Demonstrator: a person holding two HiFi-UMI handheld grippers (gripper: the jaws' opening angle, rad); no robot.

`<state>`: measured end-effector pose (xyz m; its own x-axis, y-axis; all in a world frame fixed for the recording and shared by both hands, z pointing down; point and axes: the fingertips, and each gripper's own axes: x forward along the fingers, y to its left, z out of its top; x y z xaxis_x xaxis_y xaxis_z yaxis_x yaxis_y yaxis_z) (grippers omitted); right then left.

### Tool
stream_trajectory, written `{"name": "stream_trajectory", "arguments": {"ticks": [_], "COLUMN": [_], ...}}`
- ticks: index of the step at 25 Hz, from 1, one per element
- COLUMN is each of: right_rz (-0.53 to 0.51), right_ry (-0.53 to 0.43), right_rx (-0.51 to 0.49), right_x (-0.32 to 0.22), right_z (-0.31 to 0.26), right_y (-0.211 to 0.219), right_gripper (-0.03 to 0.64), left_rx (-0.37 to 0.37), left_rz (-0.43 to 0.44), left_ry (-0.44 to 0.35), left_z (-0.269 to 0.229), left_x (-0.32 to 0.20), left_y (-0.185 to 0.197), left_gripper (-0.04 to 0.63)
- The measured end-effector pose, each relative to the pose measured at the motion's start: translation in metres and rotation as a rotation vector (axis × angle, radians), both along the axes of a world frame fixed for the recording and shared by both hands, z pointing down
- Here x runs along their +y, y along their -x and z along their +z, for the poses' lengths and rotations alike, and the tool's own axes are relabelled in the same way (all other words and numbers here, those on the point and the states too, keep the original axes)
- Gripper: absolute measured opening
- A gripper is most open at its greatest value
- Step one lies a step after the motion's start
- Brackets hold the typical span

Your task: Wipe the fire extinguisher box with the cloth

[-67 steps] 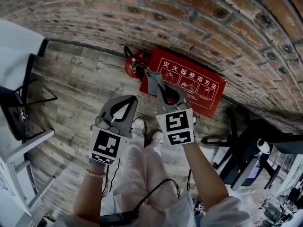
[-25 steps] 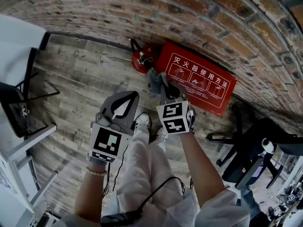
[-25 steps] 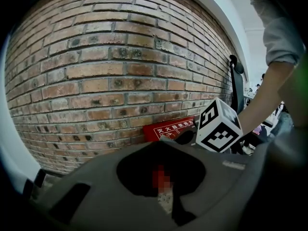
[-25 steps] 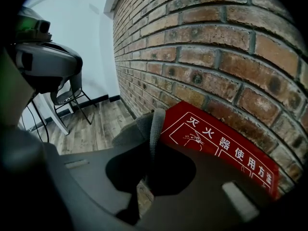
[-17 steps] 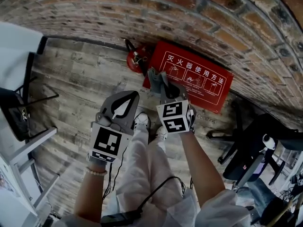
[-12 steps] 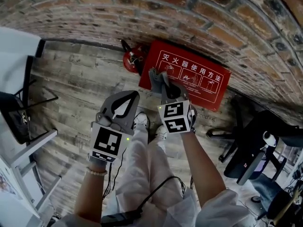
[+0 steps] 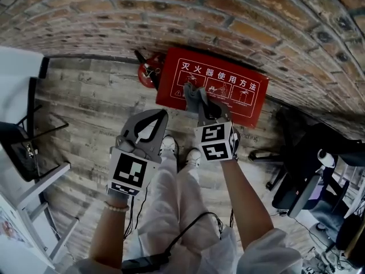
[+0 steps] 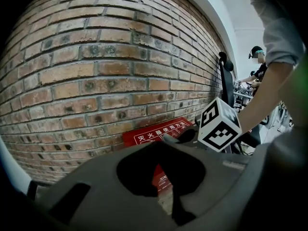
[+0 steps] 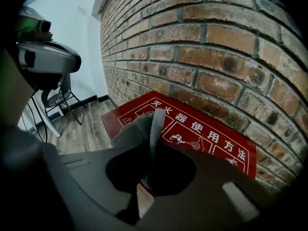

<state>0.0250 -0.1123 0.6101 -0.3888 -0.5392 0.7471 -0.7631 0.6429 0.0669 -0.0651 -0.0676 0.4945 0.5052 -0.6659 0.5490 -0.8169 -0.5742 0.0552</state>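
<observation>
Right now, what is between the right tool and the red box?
The grey cloth: the right tool is shut on it, and it sticks out toward the box. The right gripper view shows this best; contact with the box is unclear.

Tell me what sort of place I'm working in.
Probably an office or lab corner: brick wall, plank floor, a swivel chair and a red extinguisher box against the wall. The right tool grips the cloth.

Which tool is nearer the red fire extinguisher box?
Right. The right tool, gripping the cloth, is at the box's front; the left tool hangs back over the floor.
</observation>
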Motion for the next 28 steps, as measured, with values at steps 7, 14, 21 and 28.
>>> {"name": "stream_trajectory", "arguments": {"ticks": [7, 14, 21, 28], "right_rz": [0.043, 0.097, 0.16, 0.187], "right_ry": [-0.004, -0.006, -0.013, -0.023], "right_rx": [0.019, 0.036, 0.05, 0.077], "right_x": [0.002, 0.005, 0.008, 0.011], "right_z": [0.0, 0.001, 0.001, 0.0], "right_y": [-0.034, -0.067, -0.103, -0.133], "right_gripper": [0.019, 0.018, 0.019, 0.02], "left_rx": [0.0, 0.001, -0.002, 0.0], "left_rz": [0.031, 0.063, 0.093, 0.116], "left_ry": [-0.003, -0.002, -0.002, 0.002], "left_z": [-0.001, -0.001, -0.001, 0.001], "left_x": [0.001, 0.003, 0.004, 0.006], "left_y": [-0.02, -0.038, -0.053, -0.066], "left_gripper": [-0.003, -0.003, -0.003, -0.003]}}
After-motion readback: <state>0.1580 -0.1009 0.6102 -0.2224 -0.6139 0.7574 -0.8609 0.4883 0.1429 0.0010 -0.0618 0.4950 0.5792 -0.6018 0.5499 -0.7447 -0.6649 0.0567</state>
